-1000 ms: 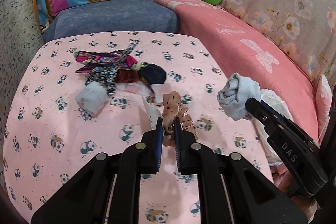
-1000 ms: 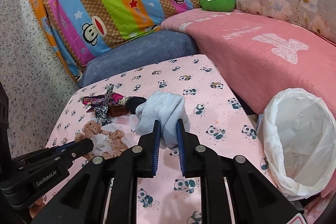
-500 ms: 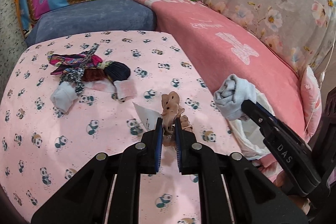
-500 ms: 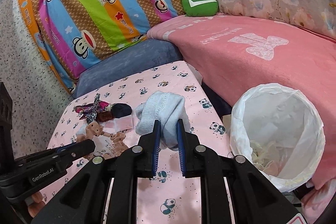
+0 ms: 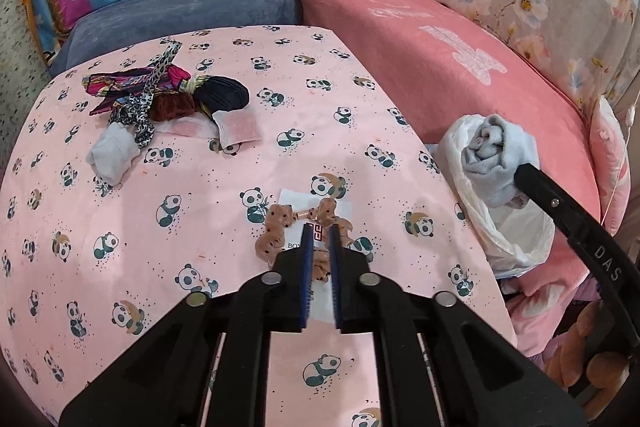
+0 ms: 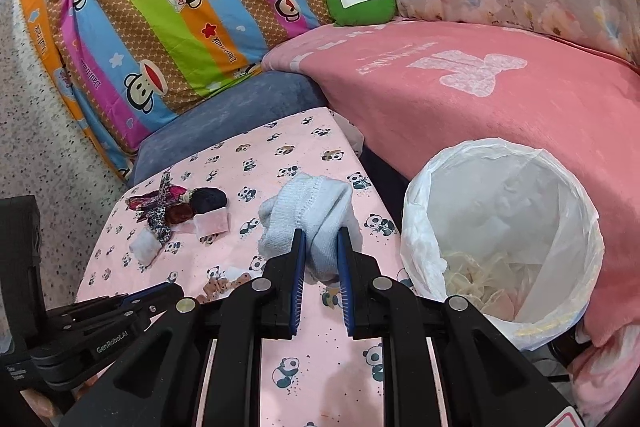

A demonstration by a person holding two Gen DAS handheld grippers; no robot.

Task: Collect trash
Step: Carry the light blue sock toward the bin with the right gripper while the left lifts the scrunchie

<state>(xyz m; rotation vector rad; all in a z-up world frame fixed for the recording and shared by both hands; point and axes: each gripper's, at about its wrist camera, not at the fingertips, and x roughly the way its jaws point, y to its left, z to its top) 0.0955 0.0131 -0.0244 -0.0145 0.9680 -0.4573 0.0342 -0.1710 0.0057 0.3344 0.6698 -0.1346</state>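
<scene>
My left gripper (image 5: 320, 233) is shut on a tan dotted hair scrunchie (image 5: 276, 227) that rests on a white card (image 5: 296, 201) on the pink panda sheet (image 5: 200, 179). My right gripper (image 6: 321, 235) is shut on a rolled pale blue sock (image 6: 308, 211), held above the sheet to the left of a bin lined with a white bag (image 6: 500, 227). In the left wrist view the sock (image 5: 496, 159) hangs over the bag (image 5: 492, 223). A white sock (image 5: 110, 155), pink pads (image 5: 240, 127) and a pile of hair ties (image 5: 168, 91) lie at the back left.
A blue cushion (image 5: 180, 11) and a striped monkey pillow (image 6: 168, 7) stand at the back. A pink blanket (image 6: 480, 87) and a green cushion (image 6: 360, 1) lie on the right. Paper scraps lie inside the bag.
My left gripper has lowered the scrunchie onto the card on the sheet. My right gripper has carried the blue sock rightward, close to the bag's rim.
</scene>
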